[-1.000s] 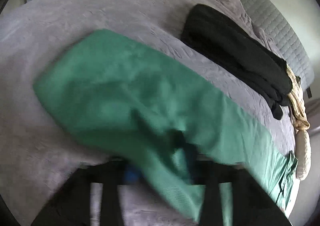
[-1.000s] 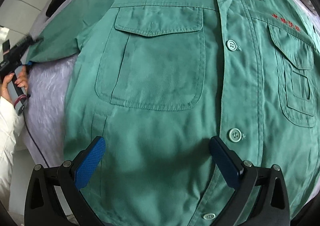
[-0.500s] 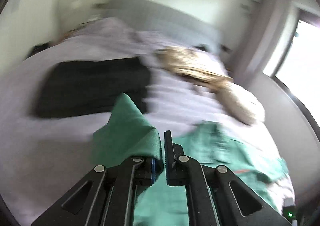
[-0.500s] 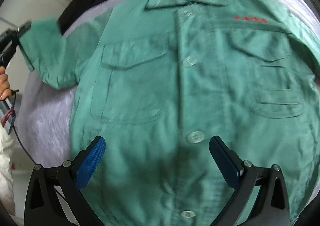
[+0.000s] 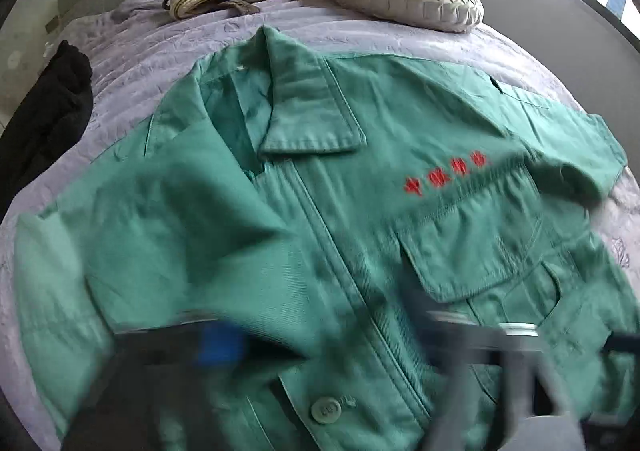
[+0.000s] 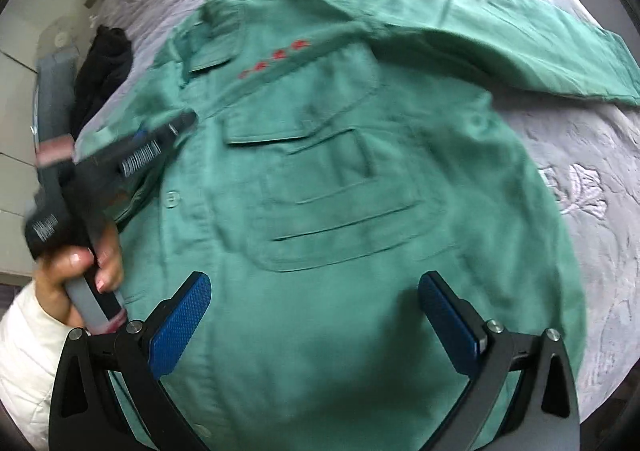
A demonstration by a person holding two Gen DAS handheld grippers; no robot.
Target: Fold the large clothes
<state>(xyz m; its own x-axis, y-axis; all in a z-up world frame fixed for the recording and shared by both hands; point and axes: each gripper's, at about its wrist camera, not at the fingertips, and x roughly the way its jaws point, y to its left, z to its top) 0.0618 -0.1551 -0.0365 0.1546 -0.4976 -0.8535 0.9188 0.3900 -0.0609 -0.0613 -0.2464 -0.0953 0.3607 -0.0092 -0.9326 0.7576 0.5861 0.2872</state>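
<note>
The left claw (image 6: 176, 127) is too blurred to tell its grip; the right claw (image 6: 316, 327) gapes empty. Risk: the green work jacket's (image 5: 320, 211) folded left sleeve (image 5: 132, 219) slips, rumpling the fold.

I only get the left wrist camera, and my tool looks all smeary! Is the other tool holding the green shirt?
Observer: No. The right tool is wide open above the green shirt's lower front, with nothing between its pads.
Operator: Where's my tool from over there?
Observer: The left tool is over the shirt's chest edge, with its tip pointing toward the red lettering.
Operator: Who's holding it?
Observer: A hand in a white sleeve grips its handle.
</note>
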